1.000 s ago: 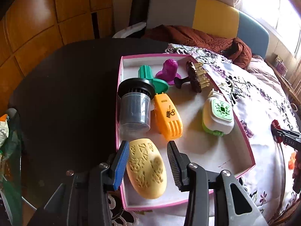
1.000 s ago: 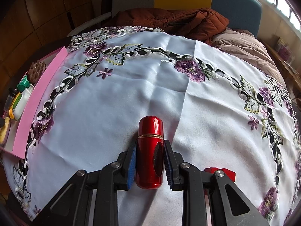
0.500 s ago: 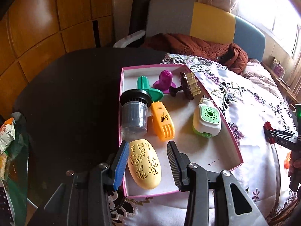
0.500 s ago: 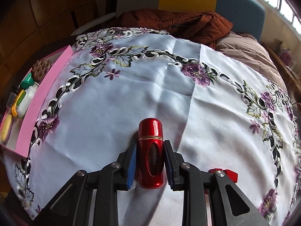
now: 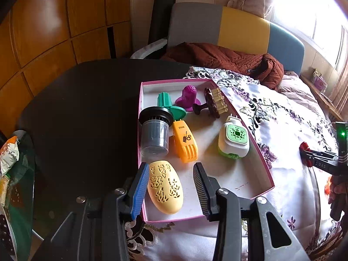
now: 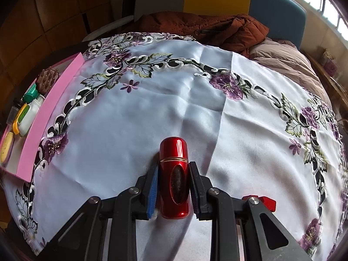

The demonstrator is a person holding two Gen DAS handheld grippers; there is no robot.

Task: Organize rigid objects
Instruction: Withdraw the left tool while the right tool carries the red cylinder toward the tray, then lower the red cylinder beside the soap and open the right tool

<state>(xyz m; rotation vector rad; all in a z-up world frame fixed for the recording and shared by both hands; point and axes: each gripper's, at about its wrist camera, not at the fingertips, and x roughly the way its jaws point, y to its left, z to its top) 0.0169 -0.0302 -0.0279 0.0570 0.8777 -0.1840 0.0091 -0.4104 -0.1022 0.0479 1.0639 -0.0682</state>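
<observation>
I find my right gripper point(image 6: 174, 187) clamped on a red metal canister point(image 6: 174, 178), both pads pressed flat against its sides. The canister's long axis runs straight ahead along the fingers, domed cap leading, over the white embroidered tablecloth point(image 6: 121, 121) towards that cloth's near edge. The relation that matters is the bearing of the pink-rimmed box point(image 6: 37, 121): it sits at the cloth's left edge, well apart from the canister, so by my judgement the coming carry must go leftwards across the cloth. My left gripper point(image 5: 171, 187) hangs over the box's near-left corner with its jaws apart, holding nothing; the yellow perforated oval point(image 5: 165, 188) lies between the fingers, the blue pad close beside it and the black pad clear of it. In the left wrist view the box point(image 5: 256, 152) shows bare floor along its right wall towards the near corner, below the green-and-white plug-in unit point(image 5: 233, 139). I judge that the likeliest berth. The right hand already has the canister, so the carry falls to it; the left hand is nearer the box and could obstruct that corner.
</observation>
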